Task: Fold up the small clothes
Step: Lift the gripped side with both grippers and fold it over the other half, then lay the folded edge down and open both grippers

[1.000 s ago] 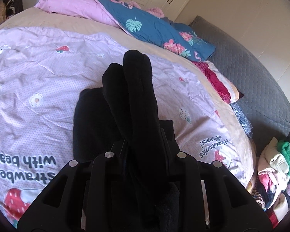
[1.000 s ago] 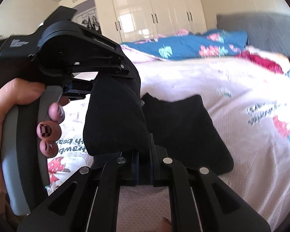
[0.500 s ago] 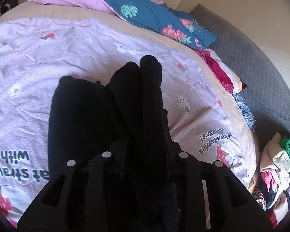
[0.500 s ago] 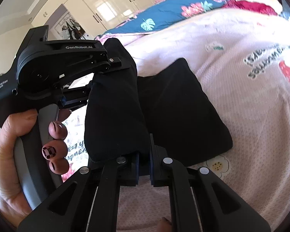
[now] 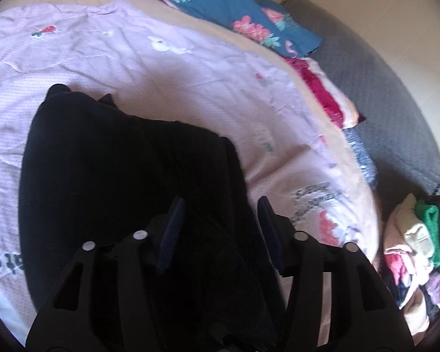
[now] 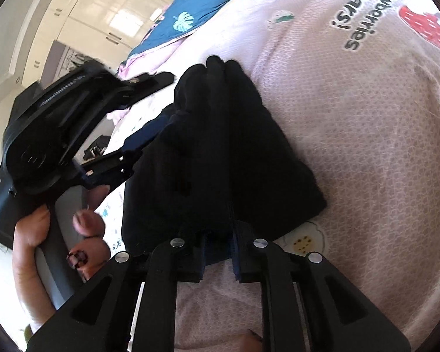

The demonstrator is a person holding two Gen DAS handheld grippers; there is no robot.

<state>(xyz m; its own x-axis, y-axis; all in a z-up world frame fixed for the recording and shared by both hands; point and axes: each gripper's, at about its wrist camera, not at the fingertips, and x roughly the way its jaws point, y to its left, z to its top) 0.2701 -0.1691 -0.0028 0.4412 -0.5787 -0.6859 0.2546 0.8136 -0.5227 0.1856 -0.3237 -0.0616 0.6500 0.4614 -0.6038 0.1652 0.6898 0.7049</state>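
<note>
black garment [image 5: 126,176] on bed, between parted left tool [image 5: 220,220] fingers

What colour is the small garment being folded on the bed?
Plain black small garment, no visible pattern; shows best in the right wrist view.

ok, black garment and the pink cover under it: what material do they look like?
Black garment: soft matte knit, likely cotton or a blend; it drapes limp, no sheen, faint ribbing.
Pink cover: thin woven or waffle-textured fabric, probably cotton or polyester; fine dotted grid, printed strawberries, soft creases.
</note>
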